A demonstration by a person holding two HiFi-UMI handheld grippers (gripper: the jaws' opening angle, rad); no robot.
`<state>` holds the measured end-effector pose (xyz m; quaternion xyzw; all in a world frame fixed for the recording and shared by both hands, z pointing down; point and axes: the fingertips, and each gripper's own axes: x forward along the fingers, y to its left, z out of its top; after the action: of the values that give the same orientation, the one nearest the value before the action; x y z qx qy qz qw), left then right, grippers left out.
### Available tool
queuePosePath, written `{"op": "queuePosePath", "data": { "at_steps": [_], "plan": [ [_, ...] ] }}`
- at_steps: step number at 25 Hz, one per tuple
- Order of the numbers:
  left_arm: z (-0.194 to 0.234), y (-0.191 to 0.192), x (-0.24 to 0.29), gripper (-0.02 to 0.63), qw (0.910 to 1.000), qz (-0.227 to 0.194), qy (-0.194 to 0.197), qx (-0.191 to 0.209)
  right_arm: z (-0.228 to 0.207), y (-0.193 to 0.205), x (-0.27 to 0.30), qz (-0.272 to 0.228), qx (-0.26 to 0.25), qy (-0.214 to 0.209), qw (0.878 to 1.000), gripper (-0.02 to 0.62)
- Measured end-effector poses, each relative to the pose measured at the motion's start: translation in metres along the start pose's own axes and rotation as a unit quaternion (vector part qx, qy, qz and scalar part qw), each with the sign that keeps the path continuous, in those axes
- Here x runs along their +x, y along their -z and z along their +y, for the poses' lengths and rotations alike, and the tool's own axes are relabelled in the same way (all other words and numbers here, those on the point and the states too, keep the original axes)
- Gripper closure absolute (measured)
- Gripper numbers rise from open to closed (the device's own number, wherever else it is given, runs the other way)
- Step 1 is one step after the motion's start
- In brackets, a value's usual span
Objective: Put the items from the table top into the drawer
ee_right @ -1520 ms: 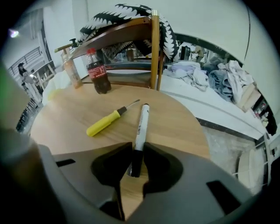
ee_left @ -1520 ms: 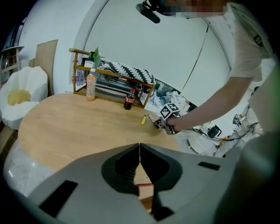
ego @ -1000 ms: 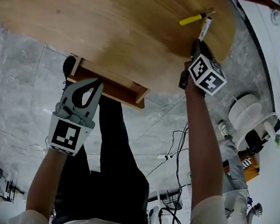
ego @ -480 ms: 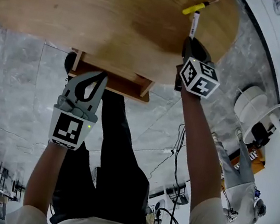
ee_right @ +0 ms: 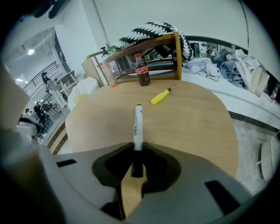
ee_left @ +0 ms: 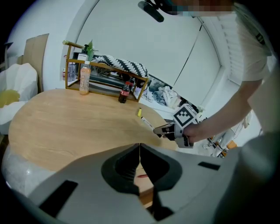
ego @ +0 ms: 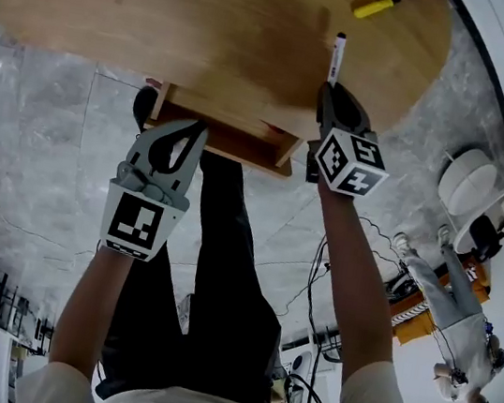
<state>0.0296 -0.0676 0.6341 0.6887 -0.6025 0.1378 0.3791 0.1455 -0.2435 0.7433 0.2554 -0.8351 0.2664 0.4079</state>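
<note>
Head view, drawer: the drawer stands pulled out under the near edge of the counter. We judge it is open and ready to take the items.
Head view, left claw: the left claw sits at the drawer front, at 9 o'clock of the right claw. It is likely there to steady the drawer.
Head view, marker: the marker juts from the right claw toward 12 o'clock, over the counter and not yet in the drawer. A yellow screwdriver lies on the counter at 1 o'clock of it, apart.
Left gripper view, jaws: together tip to tip, with nothing between them. Below them we see drawer wood and a small red thing we cannot identify.
Right gripper view, jaws: clamped on the marker's dark near end, with the barrel running straight out along them. We judge this end grip lets it go lengthwise into the drawer.
Right gripper view, marker look: a slim white barrel with a dark far tip; the print is too small to read.
Right gripper view, remainder: the screwdriver lies at 1 o'clock of the marker tip. A cola bottle stands at 12 o'clock, before a wooden rack.
</note>
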Motion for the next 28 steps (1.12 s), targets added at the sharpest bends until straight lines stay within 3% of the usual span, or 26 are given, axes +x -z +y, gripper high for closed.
{"op": "queuePosePath", "data": {
  "at_steps": [14, 28],
  "plan": [
    [0.01, 0.035, -0.024, 0.584, 0.9999, 0.007, 0.007, 0.002, 0.083, 0.08, -0.022, 0.035, -0.032, -0.063, 0.997, 0.515],
    [0.013, 0.069, -0.039, 0.584, 0.9997, 0.017, 0.012, -0.01, 0.157, 0.163, -0.026, 0.101, -0.061, -0.155, 0.981, 0.515]
  ]
}}
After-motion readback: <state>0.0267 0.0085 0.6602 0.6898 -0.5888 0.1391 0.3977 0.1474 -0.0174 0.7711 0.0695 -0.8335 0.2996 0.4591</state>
